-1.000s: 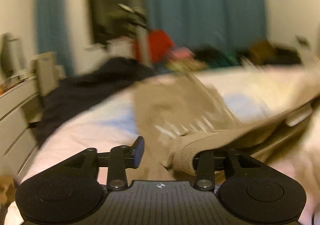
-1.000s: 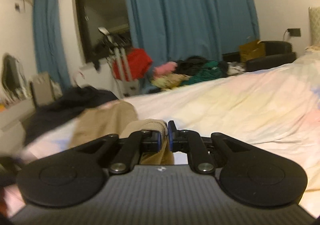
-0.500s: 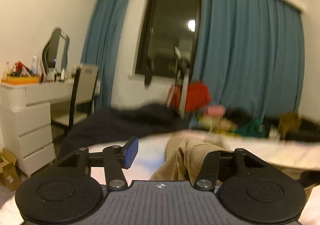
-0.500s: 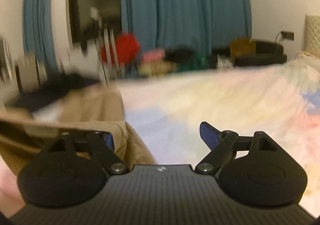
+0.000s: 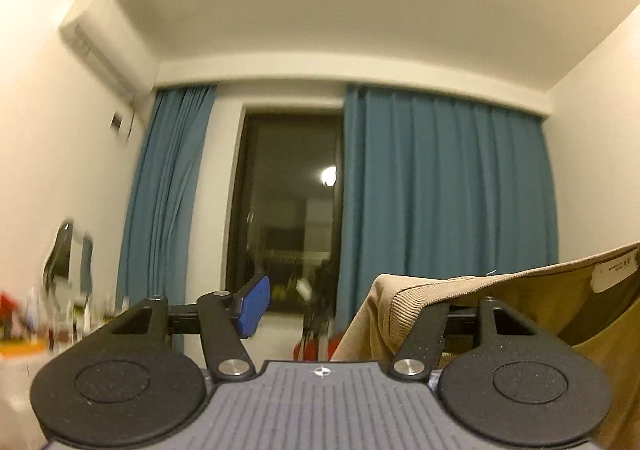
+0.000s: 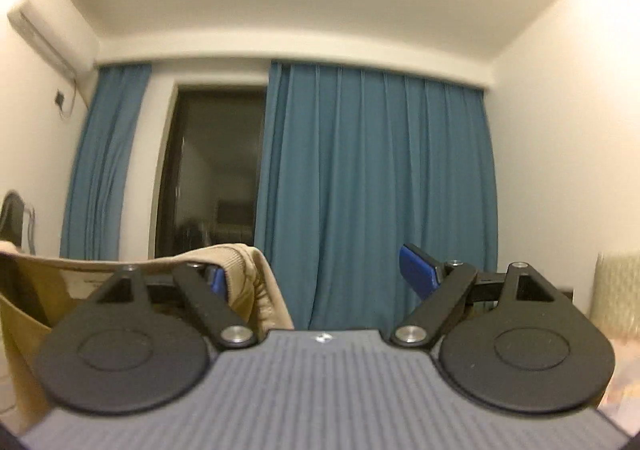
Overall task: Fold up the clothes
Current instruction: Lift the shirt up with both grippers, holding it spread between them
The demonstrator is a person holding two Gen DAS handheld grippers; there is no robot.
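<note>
You are lifting the tan top (image 5: pixel 520 314) off the bed and up toward the curtains (image 6: pixel 372 189), it is hanging on one finger of each wide-open gripper, left (image 5: pixel 348 308) and right (image 6: pixel 316 276), so it could slip before folding.

Garment label (image 5: pixel 614 270): print too small to read.

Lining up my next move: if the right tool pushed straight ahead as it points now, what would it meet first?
Nothing close: the right tool is open with clear air between its fingers. Beyond, probably the blue curtain, though depth is unclear. The tan garment only drapes its left finger.
</note>
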